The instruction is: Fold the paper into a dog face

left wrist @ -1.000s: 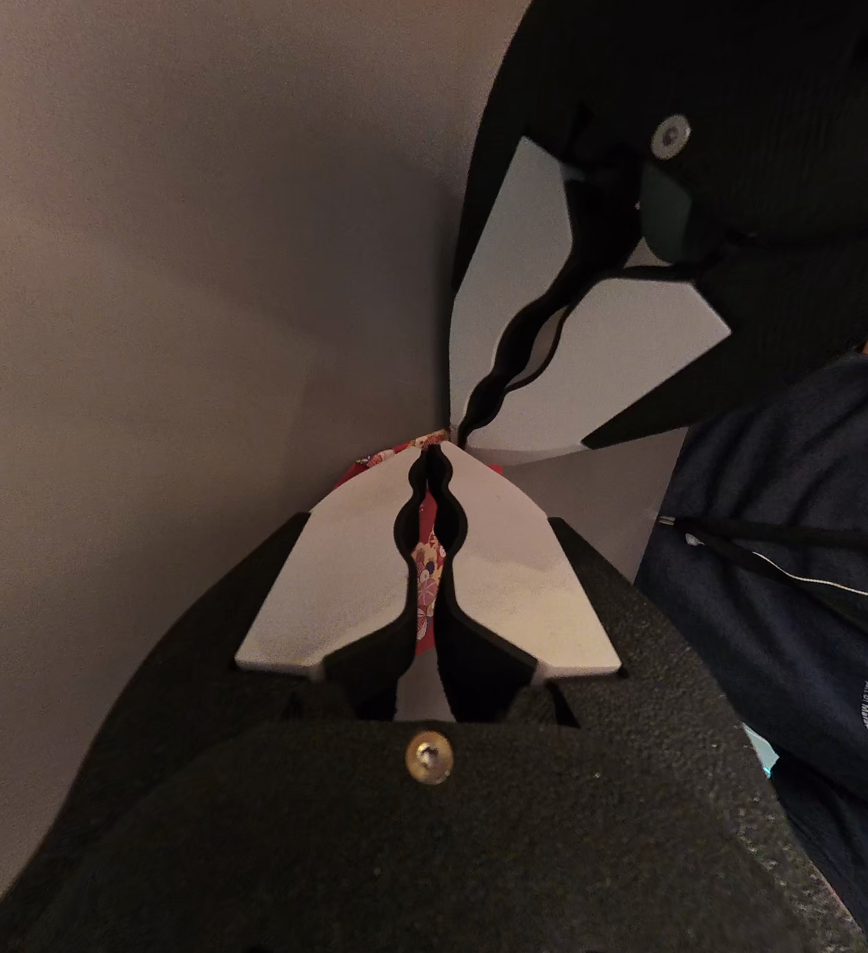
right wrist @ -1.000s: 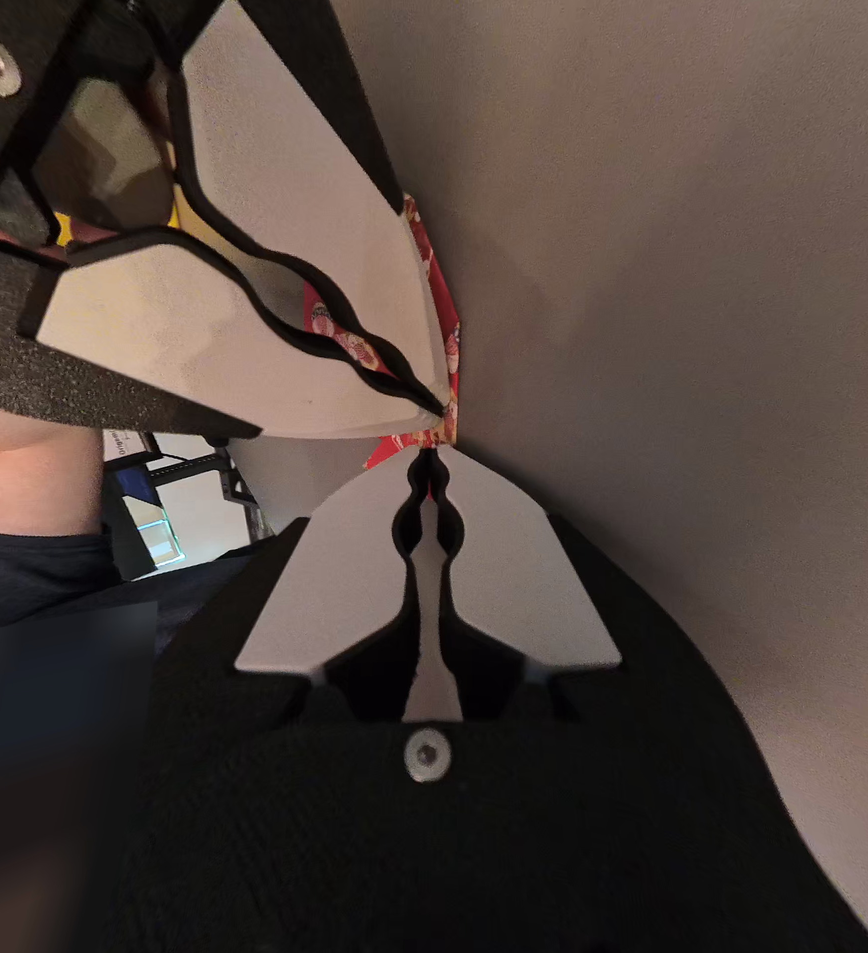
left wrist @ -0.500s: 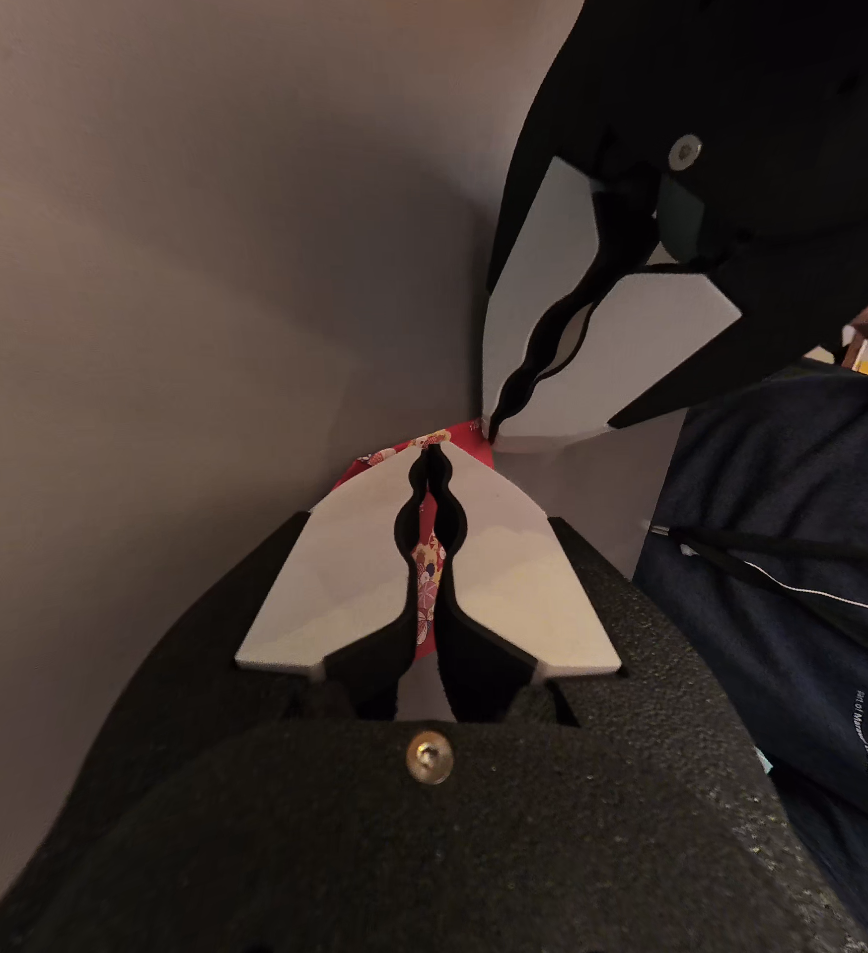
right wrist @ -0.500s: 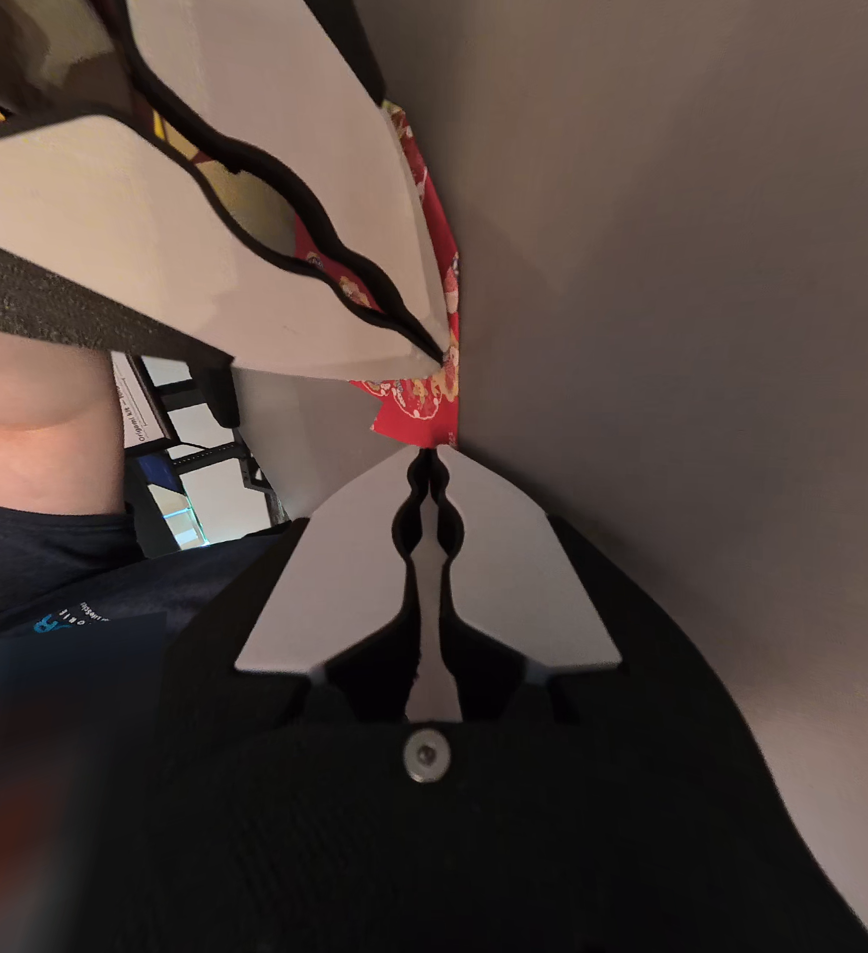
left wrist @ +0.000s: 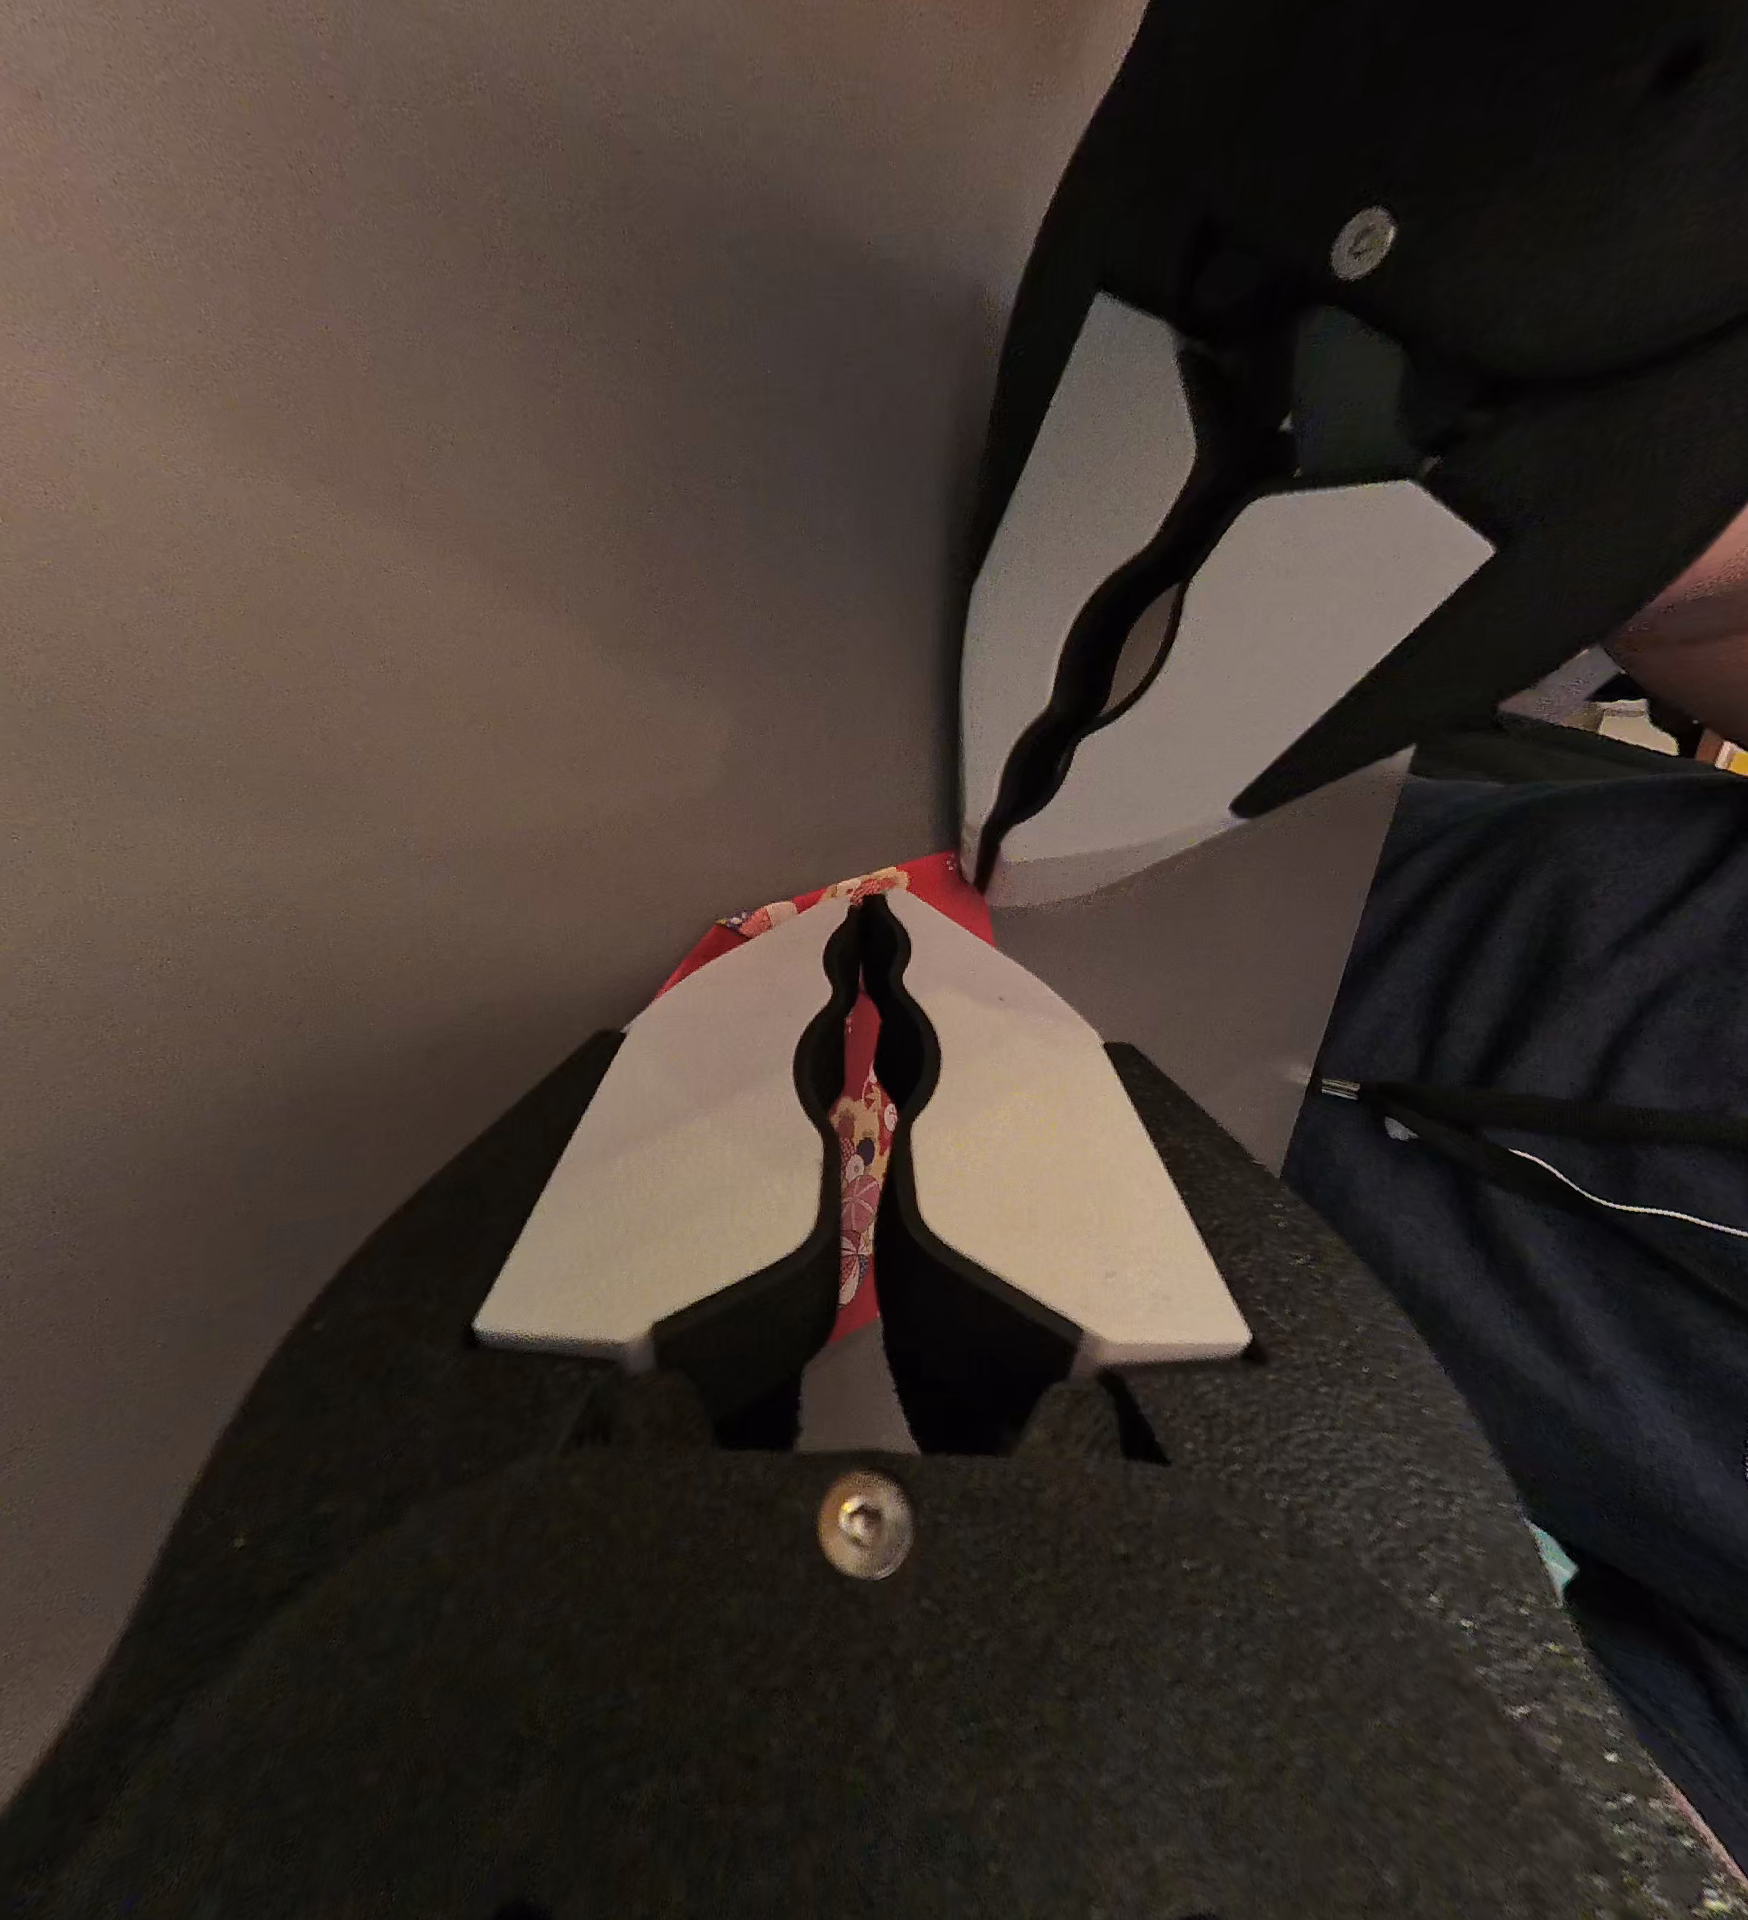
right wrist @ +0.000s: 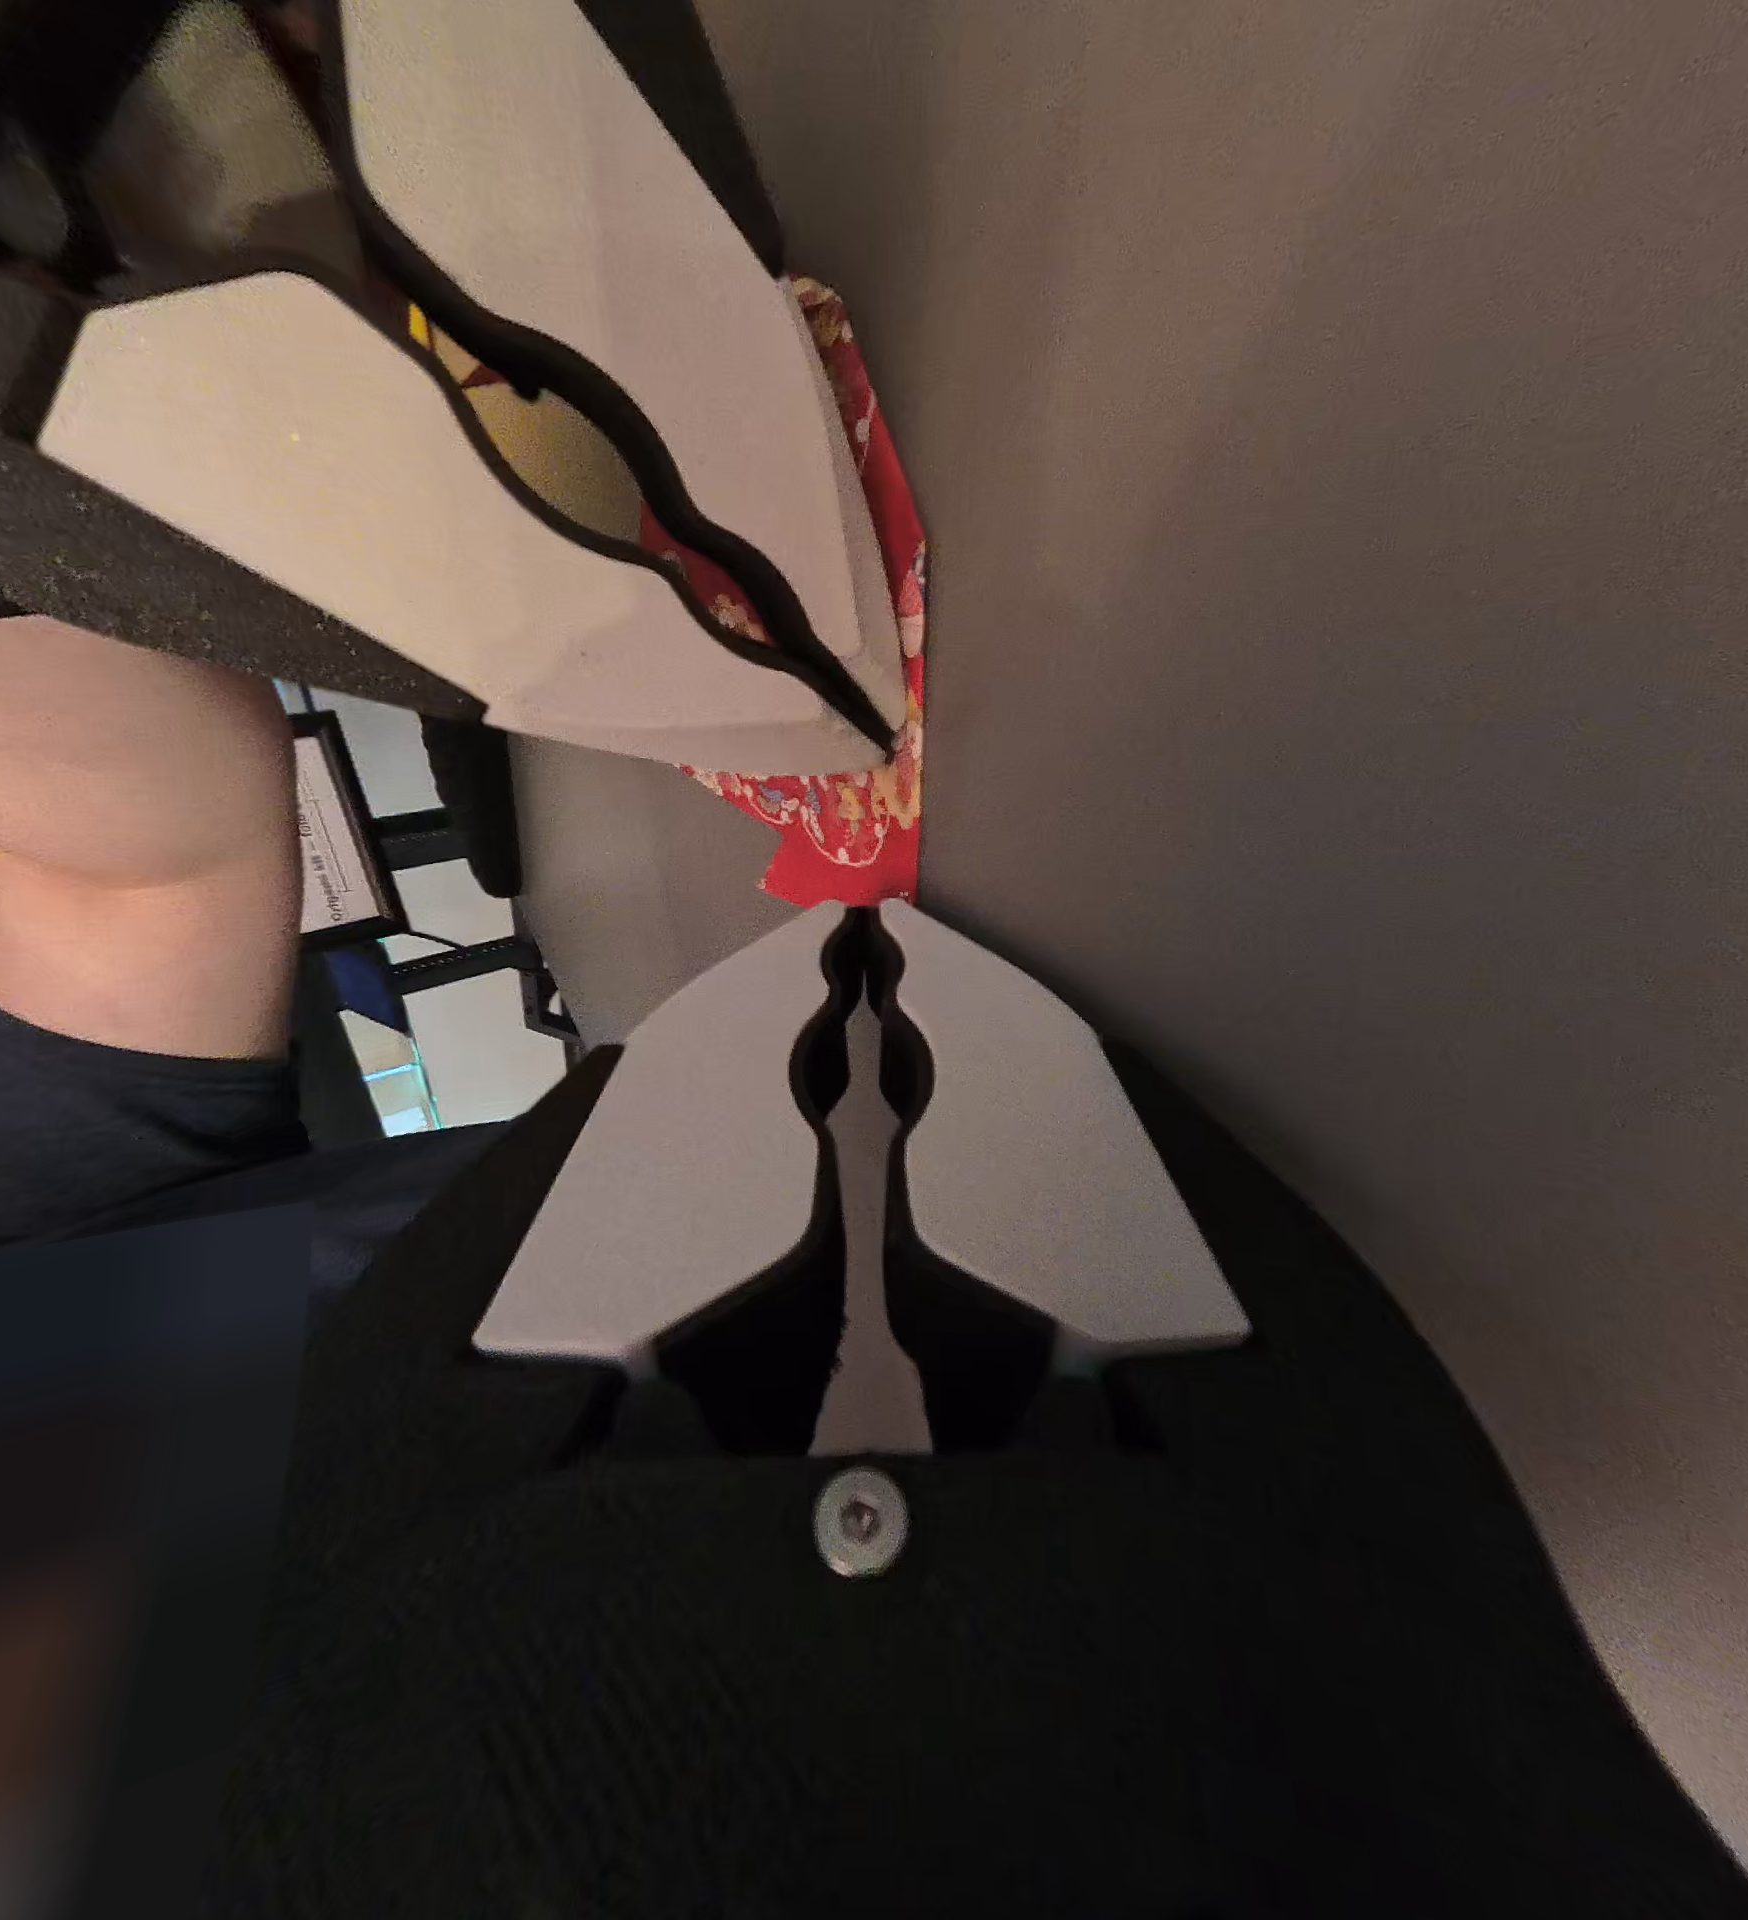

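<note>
The red flower-patterned paper (left wrist: 857,1169) is pinched between the fingers of my left gripper (left wrist: 868,909), and a strip of it shows past the tips. My right gripper (left wrist: 979,862) comes in from the upper right, shut, with its tips on the paper's far corner. In the right wrist view the paper (right wrist: 834,842) spans the short gap between my right gripper (right wrist: 862,914), shut at the paper's lower edge, and the left gripper (right wrist: 885,743), shut on it from the upper left. The paper lies close against the grey table (right wrist: 1369,727). Most of it is hidden by the fingers.
A person's bare forearm (right wrist: 111,821) and dark navy top (left wrist: 1597,1195) are close beside the grippers. A framed card and a dark stand (right wrist: 350,831) show behind the table edge. Plain grey tabletop (left wrist: 382,520) fills the left wrist view's far side. Less than 4 cm separates the two grippers' tips.
The two grippers have drawn apart a little, and more red paper shows between their tips. Both have stayed shut.
</note>
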